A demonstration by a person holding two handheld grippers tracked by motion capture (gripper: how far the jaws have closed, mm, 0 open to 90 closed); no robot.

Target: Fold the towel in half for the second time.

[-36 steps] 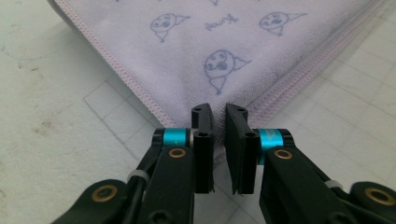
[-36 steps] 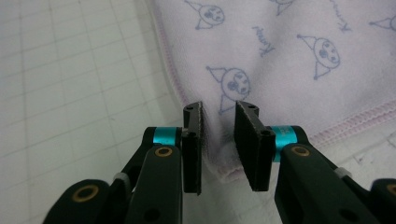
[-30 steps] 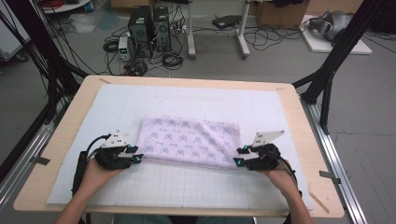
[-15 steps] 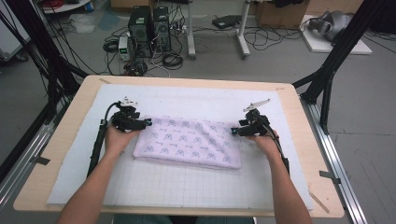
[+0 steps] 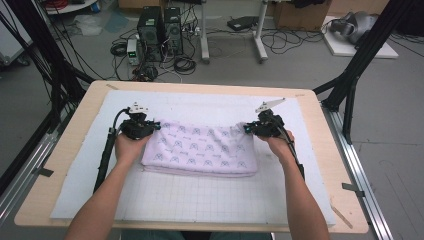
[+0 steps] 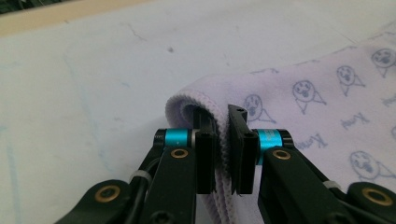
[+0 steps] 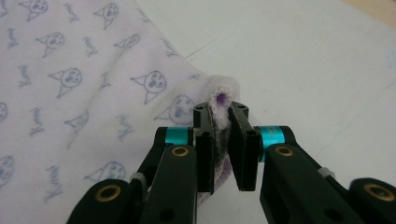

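The folded towel lies in the middle of the frame on the tabletop. The left gripper and right gripper have just closed, each pinching a far corner. A thin pinch could slip and undo the fold.

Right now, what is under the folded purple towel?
The folded towel lies on a white gridded mat that covers the wooden table. Its own lower layers show at the near edge; anything beneath them is hidden.

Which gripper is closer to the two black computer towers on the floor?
Left. The left gripper sits almost straight below the black computer towers in the high view; the right gripper is farther off to the side.
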